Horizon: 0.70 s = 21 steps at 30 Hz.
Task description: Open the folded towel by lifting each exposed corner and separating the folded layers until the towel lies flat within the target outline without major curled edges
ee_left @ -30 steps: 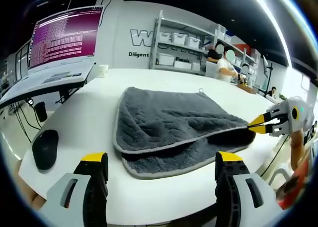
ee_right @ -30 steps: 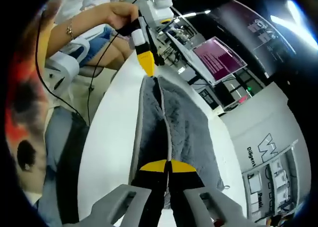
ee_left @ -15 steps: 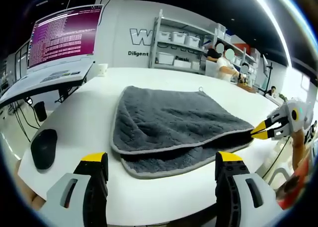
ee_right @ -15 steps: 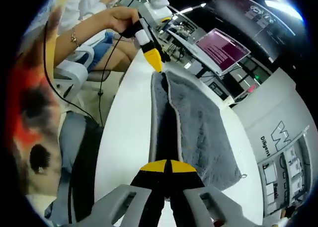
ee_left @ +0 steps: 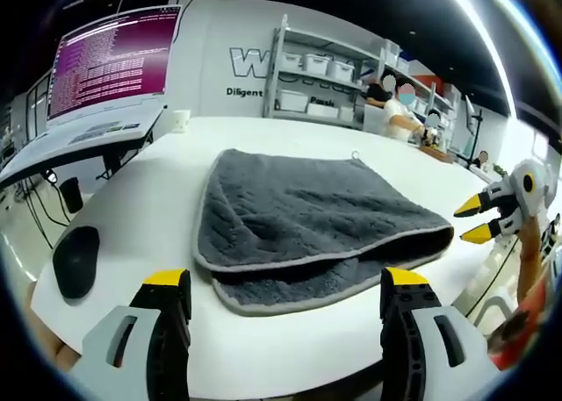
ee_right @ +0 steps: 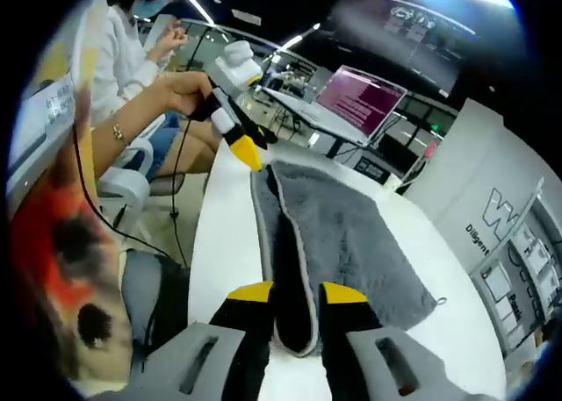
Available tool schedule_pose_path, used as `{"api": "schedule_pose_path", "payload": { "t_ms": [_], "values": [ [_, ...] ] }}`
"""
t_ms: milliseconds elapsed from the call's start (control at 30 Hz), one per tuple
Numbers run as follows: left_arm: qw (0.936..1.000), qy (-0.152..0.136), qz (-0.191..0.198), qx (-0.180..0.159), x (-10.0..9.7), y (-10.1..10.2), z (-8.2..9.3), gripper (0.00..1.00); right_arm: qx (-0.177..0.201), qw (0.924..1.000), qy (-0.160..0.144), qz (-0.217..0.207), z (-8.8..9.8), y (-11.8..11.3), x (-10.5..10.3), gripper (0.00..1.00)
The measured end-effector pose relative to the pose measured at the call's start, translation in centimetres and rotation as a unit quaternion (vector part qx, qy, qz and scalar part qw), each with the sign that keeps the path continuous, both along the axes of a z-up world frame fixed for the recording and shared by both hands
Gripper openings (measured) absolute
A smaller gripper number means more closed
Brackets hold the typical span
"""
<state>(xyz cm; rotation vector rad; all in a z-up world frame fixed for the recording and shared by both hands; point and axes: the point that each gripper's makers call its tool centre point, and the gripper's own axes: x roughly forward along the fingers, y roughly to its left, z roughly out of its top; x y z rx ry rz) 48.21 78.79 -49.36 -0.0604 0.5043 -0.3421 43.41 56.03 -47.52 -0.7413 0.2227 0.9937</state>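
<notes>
Towel (ee_left: 307,225) is lying folded mid-surface (ee_left: 158,208), both grippers, left (ee_left: 285,304) and right (ee_right: 296,293), are hovering with fingers parted and empty, likely lining up to pinch a top-layer corner next.

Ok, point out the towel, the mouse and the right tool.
towel (ee_left: 299,212): left gripper view, middle of the top layer.
mouse (ee_left: 75,261): left gripper view, its top.
right tool (ee_right: 295,293): right gripper view, between its yellow tips.
</notes>
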Motion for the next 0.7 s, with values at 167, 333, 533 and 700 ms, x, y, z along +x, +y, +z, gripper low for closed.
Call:
{"api": "schedule_pose_path", "payload": {
  "t_ms": [167,333,533,700],
  "values": [
    [1.0000,0.001,-0.001,0.000,0.1,-0.2,0.0,0.88,-0.015,0.9989,0.014,-0.042,-0.9,-2.2,0.7,0.51],
    [1.0000,-0.002,0.000,-0.008,0.4,-0.3,0.2,0.89,-0.015,0.9971,0.041,-0.062,-2.1,-3.7,0.9,0.82],
    [0.9999,0.000,0.005,-0.010,0.6,-0.4,0.2,0.89,0.034,0.9933,0.066,-0.088,-1.5,-5.0,1.2,0.98],
    [0.9999,0.001,0.010,-0.009,0.7,-0.3,0.0,0.89,0.072,0.9903,0.074,-0.094,-0.7,-5.6,1.2,0.99]
  ]
}}
